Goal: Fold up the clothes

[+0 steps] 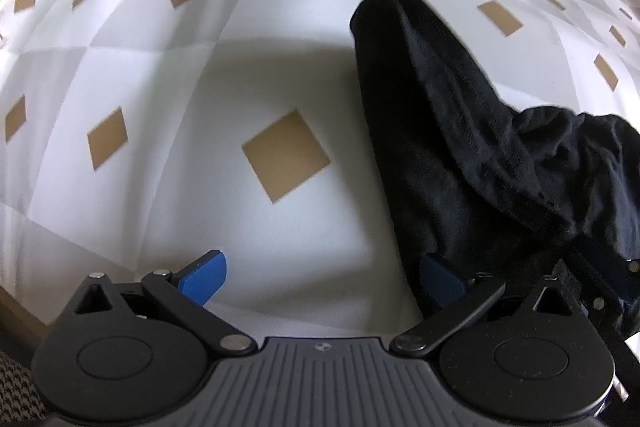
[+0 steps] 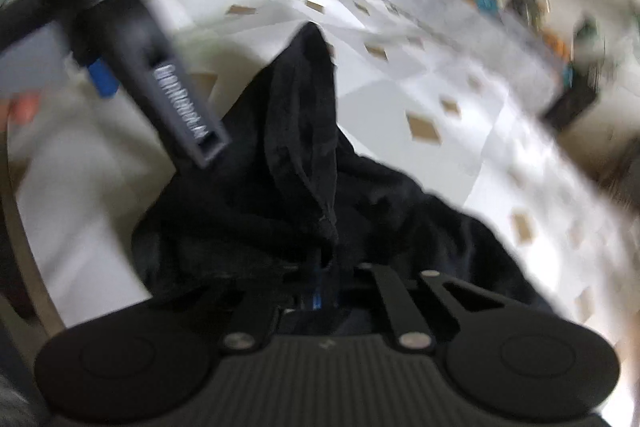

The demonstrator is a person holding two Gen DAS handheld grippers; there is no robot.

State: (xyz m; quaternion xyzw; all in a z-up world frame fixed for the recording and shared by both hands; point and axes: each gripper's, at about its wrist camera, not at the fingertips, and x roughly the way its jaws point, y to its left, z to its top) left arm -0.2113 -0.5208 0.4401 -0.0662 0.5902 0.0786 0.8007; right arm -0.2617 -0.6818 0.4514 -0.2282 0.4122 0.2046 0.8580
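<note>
1. Left wrist view: the left gripper hangs over a white sheet with tan diamonds, its blue fingers spread wide with nothing between them. The black garment lies rumpled just to its right, overlapping the right-hand finger.
2. Right wrist view, blurred: the right gripper is pinched tight on a bunched fold of the black garment, which rises in a peak above the sheet. The other gripper's dark body stands at upper left.

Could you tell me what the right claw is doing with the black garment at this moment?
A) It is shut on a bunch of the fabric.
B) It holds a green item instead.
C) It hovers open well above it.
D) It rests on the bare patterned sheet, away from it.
A: in the right wrist view the right claw has its fingers drawn together, with folds of the black garment gathered between them.
</note>
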